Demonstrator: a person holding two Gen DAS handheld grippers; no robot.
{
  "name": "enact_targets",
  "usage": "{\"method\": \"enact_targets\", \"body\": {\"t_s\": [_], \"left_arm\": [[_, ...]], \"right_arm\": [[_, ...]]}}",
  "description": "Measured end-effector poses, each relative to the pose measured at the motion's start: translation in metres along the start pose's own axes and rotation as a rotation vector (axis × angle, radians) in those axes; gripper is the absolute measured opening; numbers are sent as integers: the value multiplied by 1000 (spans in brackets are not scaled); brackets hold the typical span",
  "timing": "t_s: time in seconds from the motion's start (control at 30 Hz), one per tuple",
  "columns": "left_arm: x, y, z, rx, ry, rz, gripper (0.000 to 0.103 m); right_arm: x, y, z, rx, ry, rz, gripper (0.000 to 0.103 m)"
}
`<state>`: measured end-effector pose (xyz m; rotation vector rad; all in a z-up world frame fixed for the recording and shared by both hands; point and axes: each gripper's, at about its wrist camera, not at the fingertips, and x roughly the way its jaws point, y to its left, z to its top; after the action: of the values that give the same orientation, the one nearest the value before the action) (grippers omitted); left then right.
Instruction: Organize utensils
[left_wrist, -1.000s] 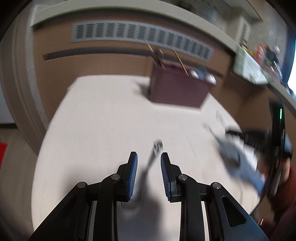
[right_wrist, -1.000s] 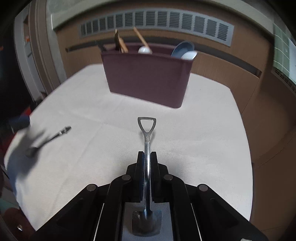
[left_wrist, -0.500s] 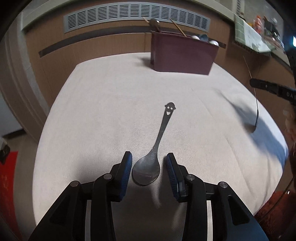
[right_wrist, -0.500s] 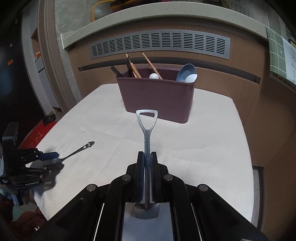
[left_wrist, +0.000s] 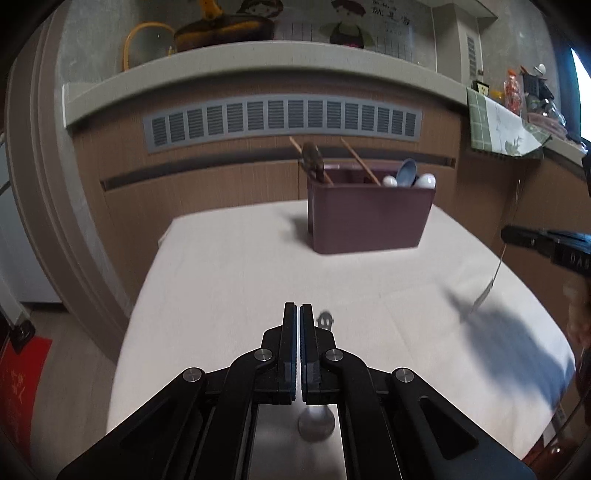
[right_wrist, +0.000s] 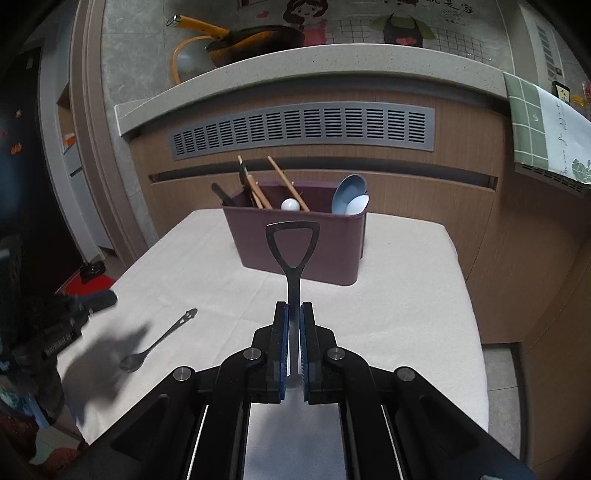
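The right gripper (right_wrist: 291, 308) pinches a shovel-handled spoon (right_wrist: 294, 284), aimed at the holder (right_wrist: 332, 251), which already has chopsticks and spoons in it. The left gripper (left_wrist: 298, 314), fingers pressed together, hovers over a smiley spoon (right_wrist: 159, 339) that appears to lie on the table (right_wrist: 406, 295), not yet stowed.

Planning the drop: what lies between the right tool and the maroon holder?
Only bare tablecloth, in the right wrist view; the spoon held by the right tool overhangs it.

A grey vent (right_wrist: 301, 129) (slatted) below a stone counter (right_wrist: 314, 66).
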<state>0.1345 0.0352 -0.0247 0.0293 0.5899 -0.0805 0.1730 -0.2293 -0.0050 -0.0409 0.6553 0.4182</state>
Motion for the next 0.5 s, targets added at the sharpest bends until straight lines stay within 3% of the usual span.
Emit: {"method": "enact_targets", "body": {"t_s": [0.1,0.23,0.27,0.3,0.37,0.5], "left_arm": [[1,8,4,-13,6,-1,1],[14,18,-14,-72,114,-133,5],[16,16,-22,-63,141,-164,11],[15,12,-29,-48,151,-172,22],[15,5,-46,-14,173,-153,41],[32,-4,-62,-14,245,-116,42]], "right_arm": [[0,-1,-3,-12,2,-13,5],[0,-7,-5,10,15,3,5],[0,-8,-5,15,15,6,5],[0,-8,-5,18,14,7,5],[1,-8,-5,20,14,11,5],[3,-5,-4,15,23,23,5]]}}
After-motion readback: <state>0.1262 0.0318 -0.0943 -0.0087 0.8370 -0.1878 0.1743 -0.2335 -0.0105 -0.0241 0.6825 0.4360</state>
